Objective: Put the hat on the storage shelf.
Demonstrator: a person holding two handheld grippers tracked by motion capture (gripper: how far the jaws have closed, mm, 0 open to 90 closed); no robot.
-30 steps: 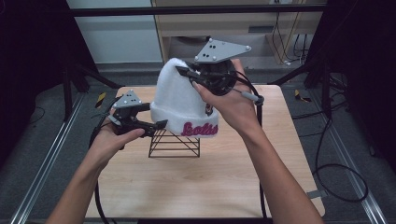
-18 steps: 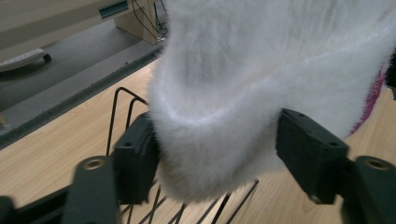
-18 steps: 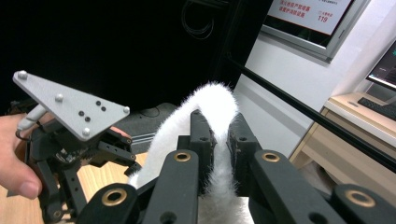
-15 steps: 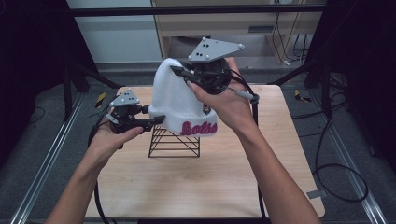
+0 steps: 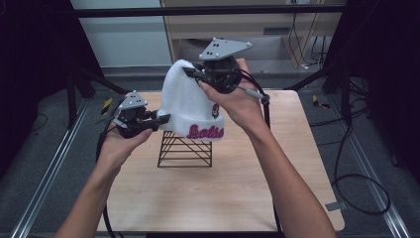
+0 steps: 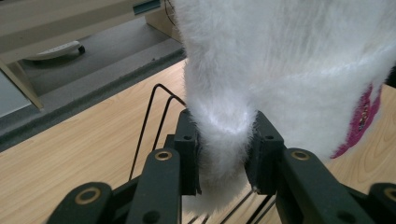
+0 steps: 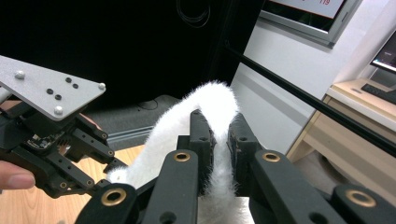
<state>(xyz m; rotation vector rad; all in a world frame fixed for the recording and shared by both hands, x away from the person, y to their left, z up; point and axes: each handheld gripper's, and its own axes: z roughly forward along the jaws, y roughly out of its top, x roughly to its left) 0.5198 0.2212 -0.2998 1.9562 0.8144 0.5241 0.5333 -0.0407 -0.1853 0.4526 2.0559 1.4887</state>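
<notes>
wooden table [image 5: 237,193], white beanie [image 5: 190,106] pinched in both claws

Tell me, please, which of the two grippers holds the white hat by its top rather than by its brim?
The right gripper pinches the white hat at its crown; the left gripper clamps its lower edge.

A table [image 5: 277,198] holds a wire stand [image 5: 184,151] left of its centre, toward the far side. A knitted hat [image 5: 190,106] sits on top of the stand. The left gripper [image 5: 161,120] is at the hat's left lower edge, the right gripper [image 5: 190,73] at the hat's top. A cabinet [image 5: 257,29] stands beyond the table's far edge.
</notes>
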